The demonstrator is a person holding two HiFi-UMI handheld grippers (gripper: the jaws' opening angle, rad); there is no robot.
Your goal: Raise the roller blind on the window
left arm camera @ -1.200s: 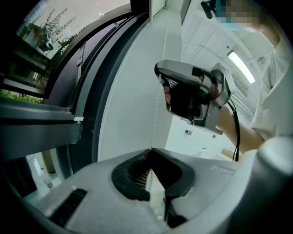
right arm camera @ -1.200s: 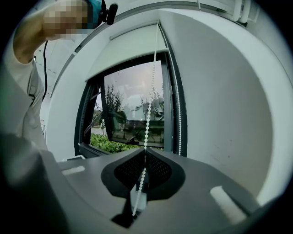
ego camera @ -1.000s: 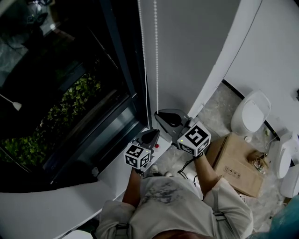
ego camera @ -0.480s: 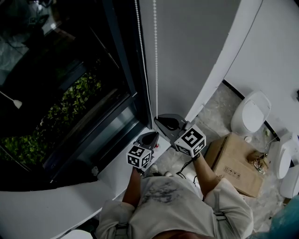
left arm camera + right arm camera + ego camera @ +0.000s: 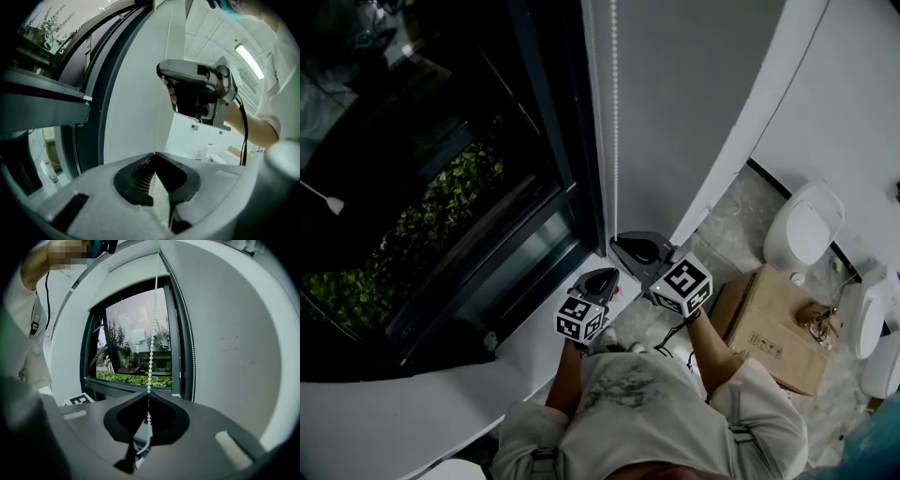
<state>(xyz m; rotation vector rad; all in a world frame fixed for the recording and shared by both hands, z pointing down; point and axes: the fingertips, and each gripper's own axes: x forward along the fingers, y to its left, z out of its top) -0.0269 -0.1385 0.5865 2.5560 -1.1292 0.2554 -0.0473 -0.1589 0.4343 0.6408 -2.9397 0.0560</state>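
A white bead chain (image 5: 614, 122) hangs in two strands beside the dark window (image 5: 441, 187). My right gripper (image 5: 617, 242) is shut on one strand; in the right gripper view that bead chain (image 5: 152, 333) runs up from the closed tips (image 5: 147, 393), and the other strand (image 5: 187, 333) hangs free along the frame. My left gripper (image 5: 607, 275) is lower and to the left. Its jaws (image 5: 153, 154) pinch the thin chain (image 5: 161, 108) at their tips and are starting to open. A pale band (image 5: 129, 275) crosses above the glass.
A white sill (image 5: 534, 347) runs under the window, with a small red thing (image 5: 614, 292) on it. A cardboard box (image 5: 773, 328) and a toilet (image 5: 806, 225) stand on the floor to the right. A grey wall (image 5: 694, 94) flanks the chain.
The right gripper has come slightly down and left along the chain. The left gripper has sunk a little. The left strand of the chain now looks blurred.
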